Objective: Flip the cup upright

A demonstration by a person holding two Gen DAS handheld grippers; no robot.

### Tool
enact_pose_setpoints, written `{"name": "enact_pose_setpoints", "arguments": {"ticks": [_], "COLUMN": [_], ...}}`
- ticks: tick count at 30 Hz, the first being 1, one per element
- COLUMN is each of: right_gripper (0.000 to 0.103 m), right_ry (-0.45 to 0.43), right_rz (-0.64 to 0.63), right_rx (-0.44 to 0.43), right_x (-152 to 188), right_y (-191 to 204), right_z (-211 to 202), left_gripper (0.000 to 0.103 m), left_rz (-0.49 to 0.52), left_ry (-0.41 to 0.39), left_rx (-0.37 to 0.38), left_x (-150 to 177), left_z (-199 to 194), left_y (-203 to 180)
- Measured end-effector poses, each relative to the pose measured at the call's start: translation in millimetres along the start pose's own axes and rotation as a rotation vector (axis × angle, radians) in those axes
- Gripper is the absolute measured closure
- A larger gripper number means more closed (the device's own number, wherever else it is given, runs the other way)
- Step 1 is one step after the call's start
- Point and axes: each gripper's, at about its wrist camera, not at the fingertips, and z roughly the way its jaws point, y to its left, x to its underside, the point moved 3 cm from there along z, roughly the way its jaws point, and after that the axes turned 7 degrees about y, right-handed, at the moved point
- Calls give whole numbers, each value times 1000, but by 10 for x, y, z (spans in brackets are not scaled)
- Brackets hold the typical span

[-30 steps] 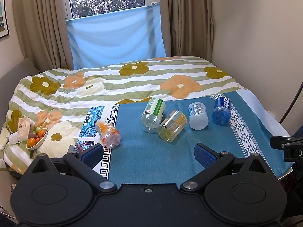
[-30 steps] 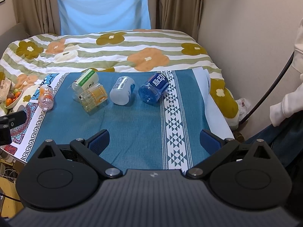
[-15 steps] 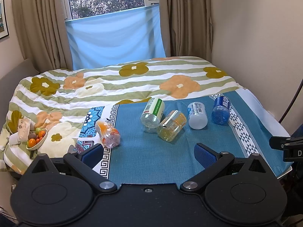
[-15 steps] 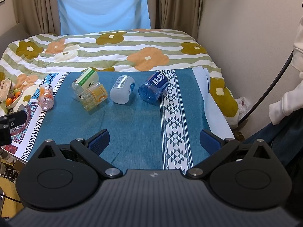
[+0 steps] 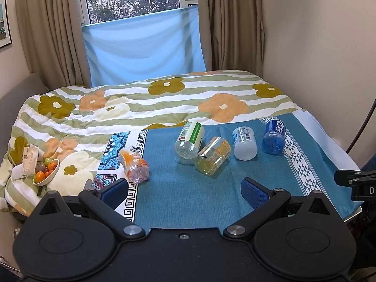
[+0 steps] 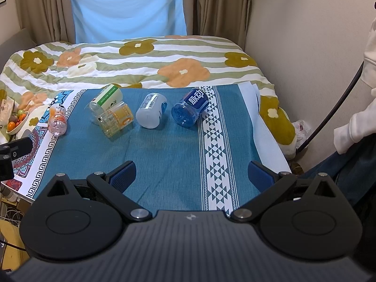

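Cups (image 5: pixel 244 140) all lie sideways mid-frame on desk (image 5: pixel 188 197); none flipped; left claw (image 5: pixel 184 191), right claw (image 6: pixel 191 175) wide, empty.

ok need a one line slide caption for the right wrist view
Open right claw hovers over the teal cloth, facing five cut-bottle cups lying on their sides.

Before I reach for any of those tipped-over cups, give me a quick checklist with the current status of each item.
1. Left gripper open and empty: ok.
2. Right gripper open and empty: ok.
3. Cups upright: not ok; blue cup, white cup, yellow cup, green-label cup and orange cup all lie on their sides.
4. Yellow cup free of neighbours: not ok, it touches the green-label cup.
5. Teal cloth bare before the right gripper: ok.
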Motion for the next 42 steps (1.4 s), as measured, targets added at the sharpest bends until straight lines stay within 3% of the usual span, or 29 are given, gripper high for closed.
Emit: {"name": "enact_pose_setpoints", "arguments": {"ticks": [17,26,34,42], "right_gripper": [0,0,0,0], "right_ry": [1,11,50,104], "right_rz": [0,-10,-44,-48], "right_rx": [1,-4,-28,-48], "right_x": [-10,-39,-268,-377], "right_y": [-1,36,263,473], "right_z": [0,85,348,807], "left_gripper": [0,0,0,0], "left_rz": [-7,2,52,88], "left_ry": [2,34,70,135], "left_rx": [9,13,32,67], "left_x": [-6,-172,-558,-896], "left_z": [-17,62,418,1090], "left_y": [20,92,229,334]}}
